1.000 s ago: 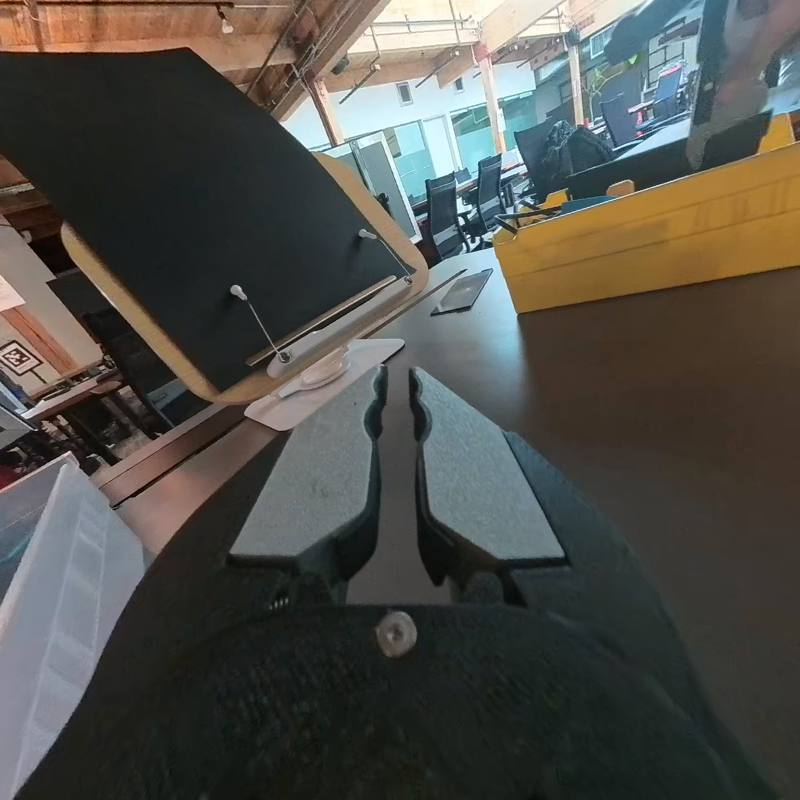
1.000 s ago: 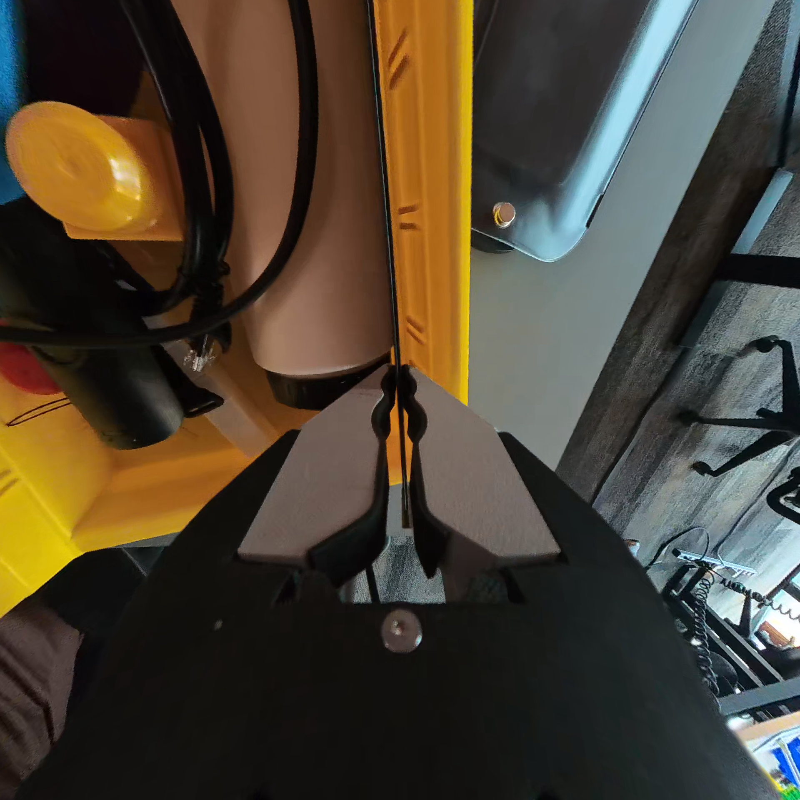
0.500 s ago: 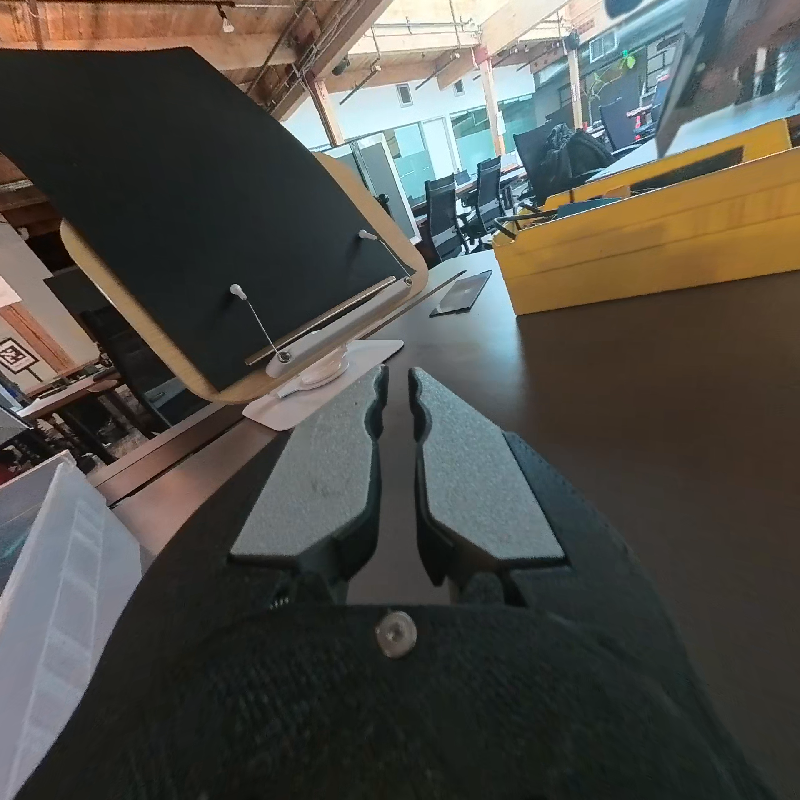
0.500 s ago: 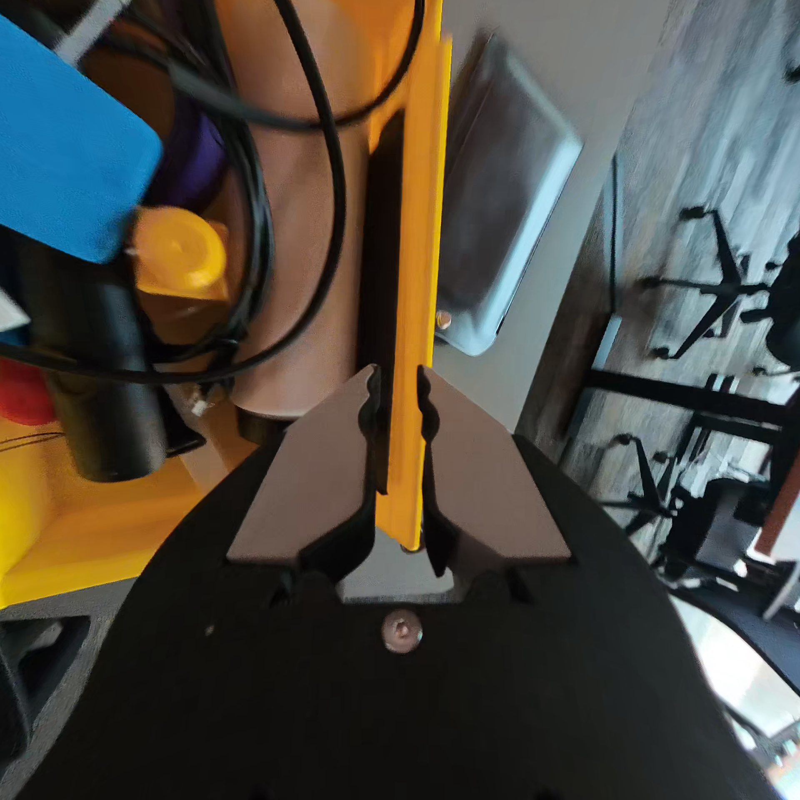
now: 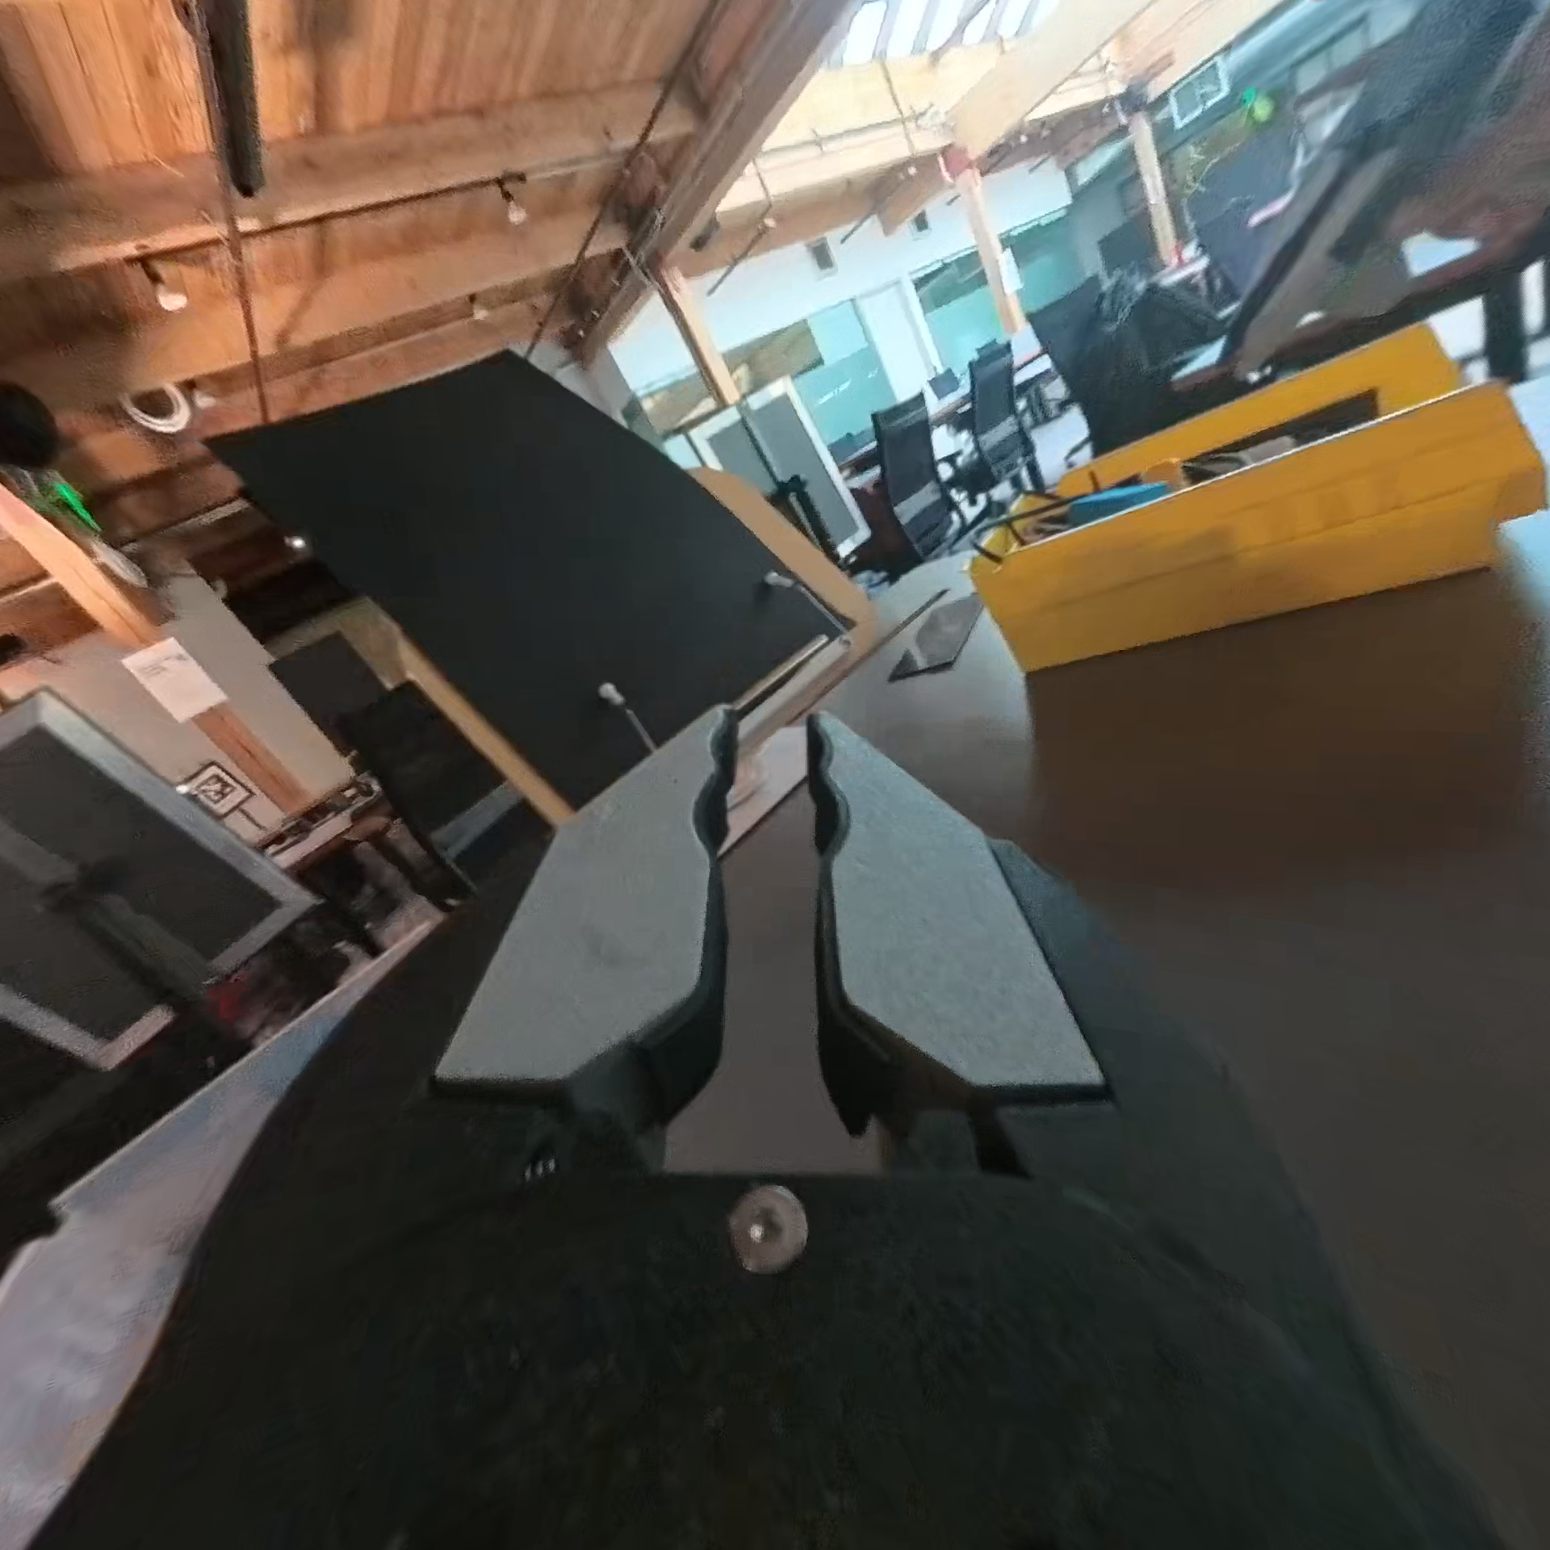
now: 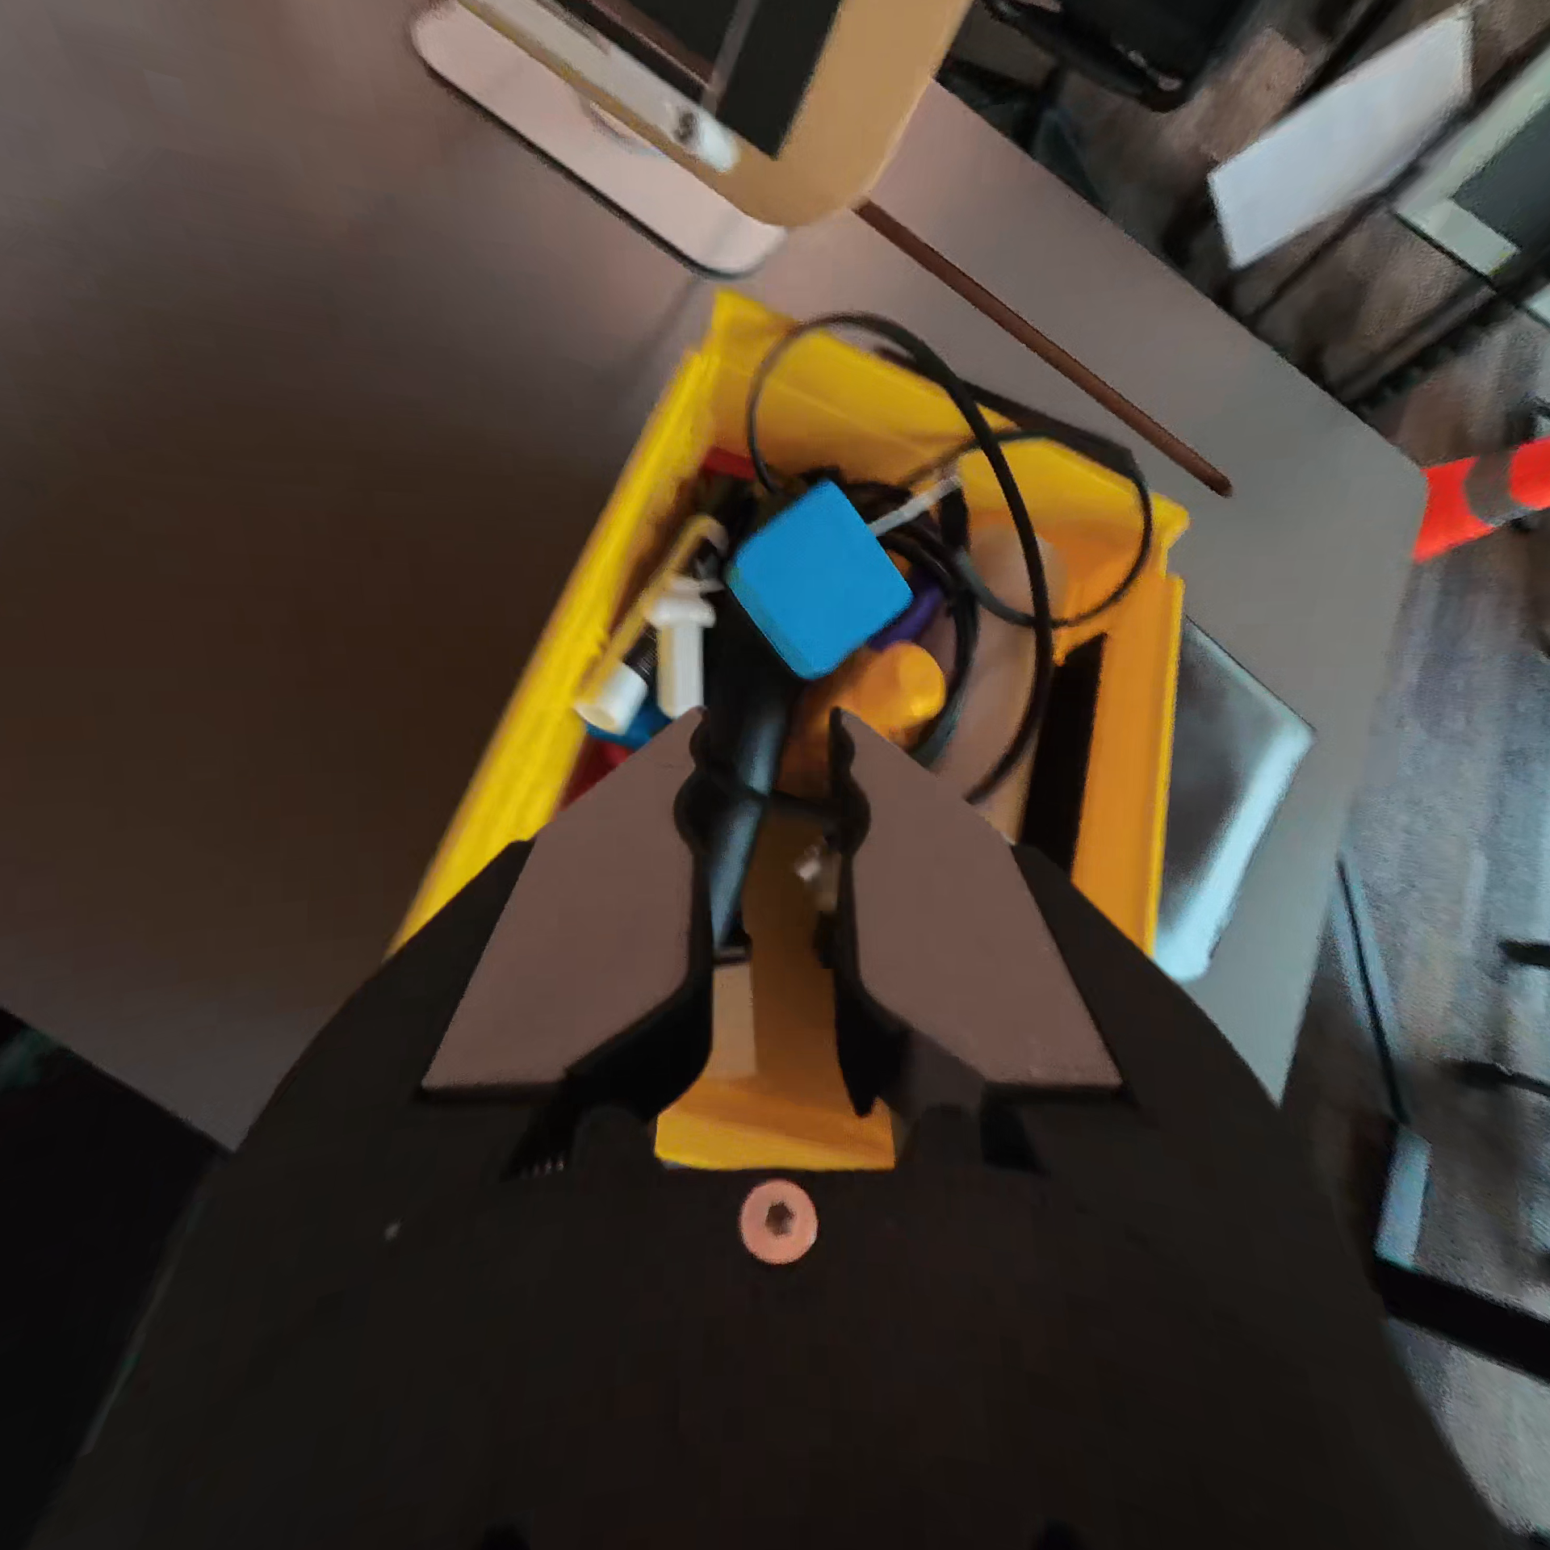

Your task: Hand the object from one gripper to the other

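Observation:
A thin black card (image 6: 1078, 738) stands on edge inside the yellow bin (image 6: 1124, 797), against its right wall. It also shows in the left wrist view (image 5: 1308, 419) at the back of the bin (image 5: 1258, 545). My right gripper (image 6: 767, 730) hangs above the near end of the bin, open and empty, clear of the card. My left gripper (image 5: 770, 730) is over the dark table (image 5: 1258, 839), left of the bin, with its jaws a little apart and nothing between them.
The bin also holds a blue block (image 6: 818, 579), black cables (image 6: 1006, 470), a black cylinder (image 6: 746, 780) and an orange cap (image 6: 902, 683). A wooden book stand with a black board (image 5: 545, 587) stands on the table left of the bin. A grey metal tray (image 6: 1233, 797) lies beside the bin. About 45 centimeters separates my left fingertips from my right. To the thin black card (image 6: 1078, 738): right tips about 20 centimeters, left tips about 60 centimeters.
My right gripper has let go of the thin black card, opened wider and pulled back up above the bin. My left gripper has lifted and tilted, with its jaws still slightly apart.

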`<state>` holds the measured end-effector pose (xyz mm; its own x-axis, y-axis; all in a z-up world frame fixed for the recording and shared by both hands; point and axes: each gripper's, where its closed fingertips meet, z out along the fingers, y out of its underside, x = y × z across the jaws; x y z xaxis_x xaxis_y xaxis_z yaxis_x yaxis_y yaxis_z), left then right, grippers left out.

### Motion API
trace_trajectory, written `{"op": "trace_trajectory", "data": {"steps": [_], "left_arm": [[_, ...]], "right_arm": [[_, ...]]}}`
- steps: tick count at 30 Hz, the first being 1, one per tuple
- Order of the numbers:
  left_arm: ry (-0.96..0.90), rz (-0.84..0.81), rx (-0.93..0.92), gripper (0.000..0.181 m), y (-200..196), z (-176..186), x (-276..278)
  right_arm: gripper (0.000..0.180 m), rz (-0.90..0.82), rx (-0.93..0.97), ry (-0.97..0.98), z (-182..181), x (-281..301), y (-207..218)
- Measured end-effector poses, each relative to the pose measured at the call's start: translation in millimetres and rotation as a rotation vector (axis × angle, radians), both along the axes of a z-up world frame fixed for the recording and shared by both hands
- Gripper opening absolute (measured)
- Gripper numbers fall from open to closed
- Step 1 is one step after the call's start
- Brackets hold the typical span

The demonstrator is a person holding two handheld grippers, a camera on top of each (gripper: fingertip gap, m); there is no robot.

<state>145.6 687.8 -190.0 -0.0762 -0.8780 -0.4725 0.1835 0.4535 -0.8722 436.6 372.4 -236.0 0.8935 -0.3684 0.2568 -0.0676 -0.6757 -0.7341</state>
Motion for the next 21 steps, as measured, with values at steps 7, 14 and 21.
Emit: {"op": "trace_trajectory", "data": {"steps": [7, 14, 21], "left_arm": [[0.289, 0.271, -0.250, 0.063, 117, 0, -74], [0.439, 0.371, -0.292, 0.075, 133, -74, -36], [0.523, 0.495, 0.007, 0.020, 154, -130, 14]], "right_arm": [[0.026, -0.132, -0.023, 0.015, -47, 15, -43], [0.038, -0.070, 0.144, 0.104, -42, -6, -22], [0.037, -0.038, 0.070, 0.015, -53, -21, -19]]}}
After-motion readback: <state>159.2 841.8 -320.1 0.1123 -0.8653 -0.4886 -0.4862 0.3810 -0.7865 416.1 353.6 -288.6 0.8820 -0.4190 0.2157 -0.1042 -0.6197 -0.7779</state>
